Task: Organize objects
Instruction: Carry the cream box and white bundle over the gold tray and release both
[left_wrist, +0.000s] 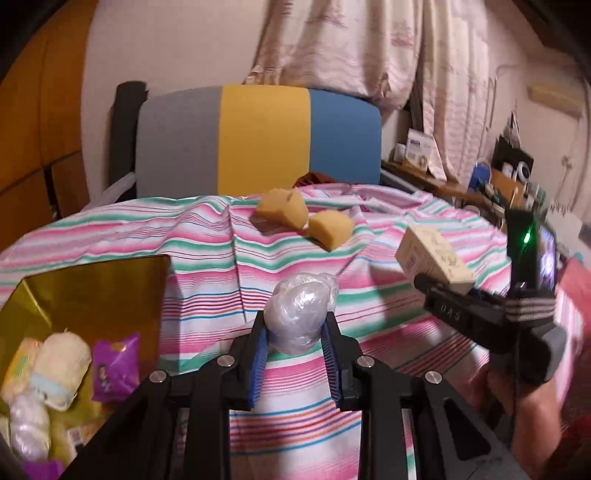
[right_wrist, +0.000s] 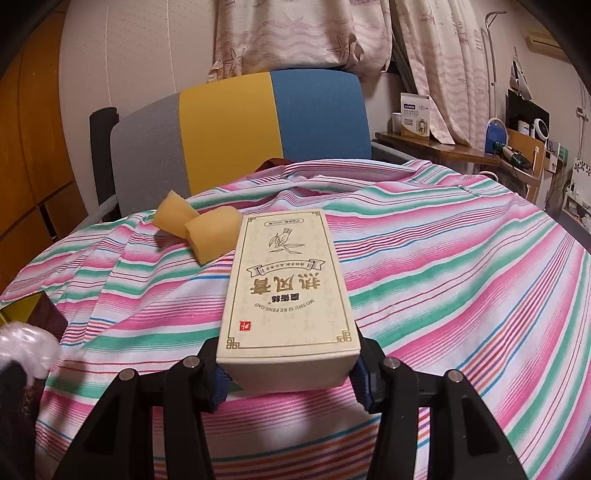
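Left wrist view
Left tongs (left_wrist: 295, 332): clamped on a ball of clear plastic wrap (left_wrist: 301, 314), which sits between the blue pads, lifted above the striped cloth (left_wrist: 207, 295).
Gold box (left_wrist: 88, 291): open, at the lower left on the cloth; inside lie a purple packet (left_wrist: 114, 365), a pale roll (left_wrist: 61, 369) and another wad of clear plastic (left_wrist: 27, 432).
Sponge pieces (left_wrist: 303, 218): two yellow chunks touching each other, far side of the cloth, well apart from the gold box.
Right tongs (left_wrist: 439, 284): at the right, gripping a cream carton (left_wrist: 432, 258) held clear of the cloth; a hand (left_wrist: 532, 402) is below the handle.
Chair back (left_wrist: 258, 140): grey, yellow and blue panels behind the table.

Right wrist view
Right tongs (right_wrist: 288, 373): closed on the near end of the cream carton (right_wrist: 291, 280), printed face up, pointing away.
Sponge pieces (right_wrist: 199, 229): just left of the carton's far end, resting on the striped cloth (right_wrist: 443, 277).
Ball of clear plastic wrap (right_wrist: 26, 350): blurred at the left edge.
Gold box (right_wrist: 29, 306): only a corner shows, at the left.
Chair back (right_wrist: 240, 133): beyond the cloth.
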